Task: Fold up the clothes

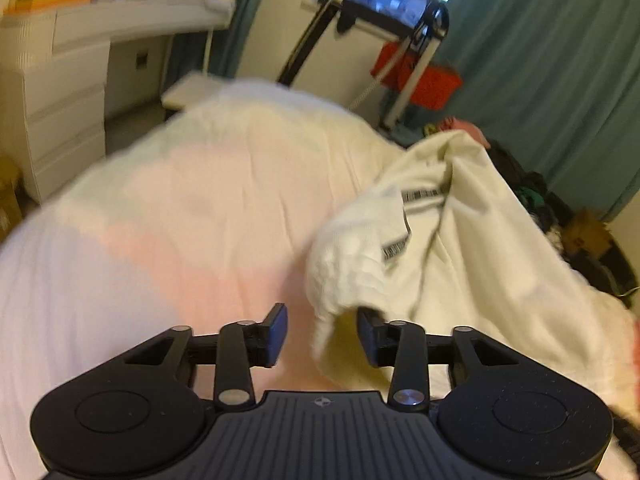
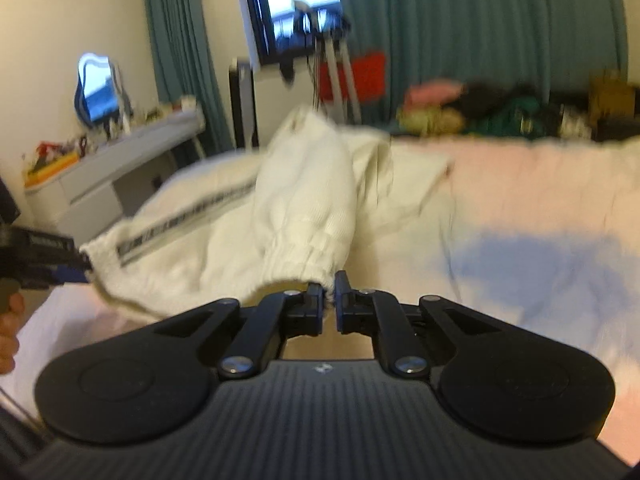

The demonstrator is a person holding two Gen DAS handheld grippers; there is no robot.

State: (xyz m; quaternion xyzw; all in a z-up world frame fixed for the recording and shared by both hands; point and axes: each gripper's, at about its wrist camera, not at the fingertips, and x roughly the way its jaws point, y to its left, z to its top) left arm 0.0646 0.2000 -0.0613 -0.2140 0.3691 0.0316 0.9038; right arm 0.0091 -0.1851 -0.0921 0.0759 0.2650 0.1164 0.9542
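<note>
Dark clothes pile (image 2: 500, 114) and white dresser (image 1: 60, 92) flank the bed (image 1: 180, 208)

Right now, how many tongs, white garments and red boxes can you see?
Tongs: 2, the left tongs and the right tongs
White garment: 1
Red box: 1
Total: 4

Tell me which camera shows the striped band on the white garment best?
The right wrist view: the striped band runs long across the white garment there, from the hem inward. The left wrist view shows only short, bent pieces of the band among folds, though these are a little sharper.
</note>
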